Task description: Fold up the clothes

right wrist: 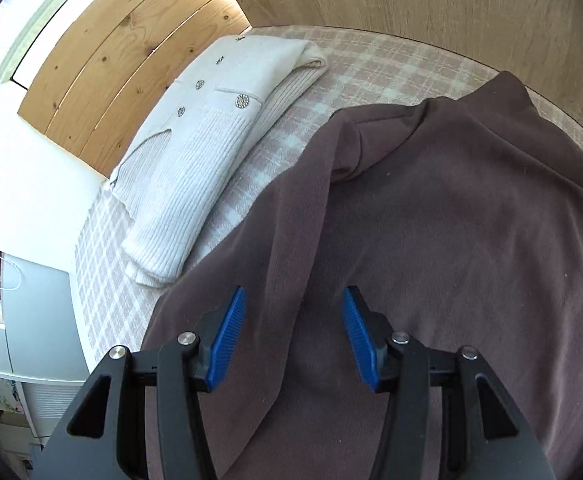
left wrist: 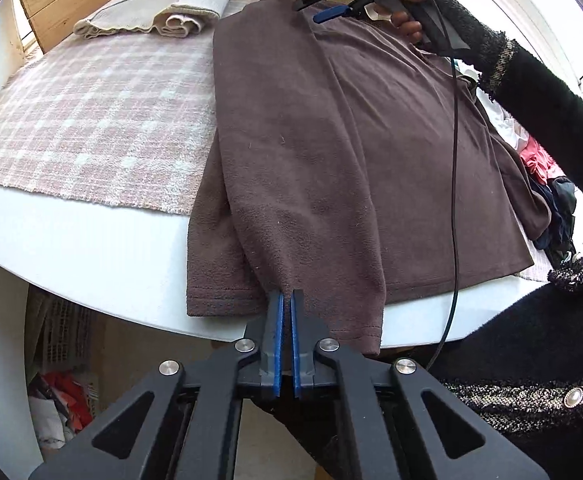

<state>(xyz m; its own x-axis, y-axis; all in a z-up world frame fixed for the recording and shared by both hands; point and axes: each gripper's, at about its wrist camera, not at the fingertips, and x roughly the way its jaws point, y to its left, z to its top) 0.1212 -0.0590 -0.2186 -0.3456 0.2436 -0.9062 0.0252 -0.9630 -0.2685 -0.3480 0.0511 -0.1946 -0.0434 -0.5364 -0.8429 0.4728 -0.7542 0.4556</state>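
Note:
A brown fleece top [left wrist: 331, 152] lies spread over the table's near side, one sleeve folded across its body toward the front edge. My left gripper [left wrist: 286, 298] is shut on the lower edge of that sleeve, where it overhangs the table rim. In the right wrist view the same brown top [right wrist: 431, 240] fills the lower right. My right gripper [right wrist: 293, 320] hovers open above it, its blue pads [right wrist: 227, 336] wide apart with nothing between them. From the left wrist view, the right gripper [left wrist: 331, 4] is at the garment's far end, held by a hand in a dark sleeve.
A folded cream cardigan [right wrist: 207, 148] rests on a pink plaid cloth [left wrist: 91, 120] covering the round white table [left wrist: 91, 252]. Loose clothes [left wrist: 547, 184] are piled at the right. A black cable [left wrist: 455, 160] hangs across the top. Wooden panels stand behind.

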